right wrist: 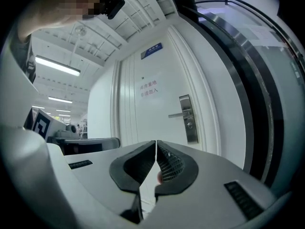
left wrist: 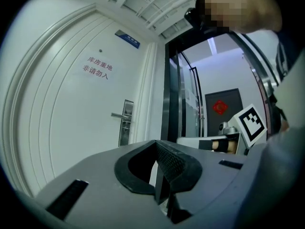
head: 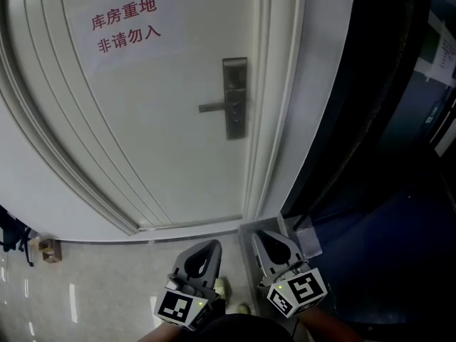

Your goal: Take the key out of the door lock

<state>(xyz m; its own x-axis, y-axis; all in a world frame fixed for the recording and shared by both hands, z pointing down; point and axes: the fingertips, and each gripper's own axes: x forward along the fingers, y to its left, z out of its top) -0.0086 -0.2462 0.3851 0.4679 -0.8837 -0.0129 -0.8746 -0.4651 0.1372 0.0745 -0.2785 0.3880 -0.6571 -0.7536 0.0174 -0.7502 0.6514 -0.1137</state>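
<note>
A white panelled door [head: 142, 120] fills most of the head view. It is closed in its white frame [head: 285, 98], and a dark glass wall [head: 385, 120] runs down the right side. Below the door is a pale, glossy floor [head: 107, 291] that catches streaks of light. The person holds both tools low in front of the threshold, side by side and pointing toward the door. The left gripper [head: 208, 251] has its jaws pressed together at the tips with nothing between them. The right gripper [head: 269, 242] is likewise closed and empty, and stands just beside the foot of the frame. Each carries its cube of black-and-white square markers nearest the person. High on the door is a paper notice [head: 128, 26] printed with two lines of red Chinese characters. In the gripper views a small blue sign [right wrist: 151, 50] sits above the doorway. The metal lock plate [head: 235, 98] is mounted upright near the door's right edge, well apart from both grippers. Its lever handle [head: 214, 107] points level to the left. The round lock cylinder [right wrist: 190, 124] sits on the plate just under the lever. The key belongs there, but at this range it is too small to tell from the metal around it. A small wooden block [head: 47, 248] rests on the floor by the wall at far left.
</note>
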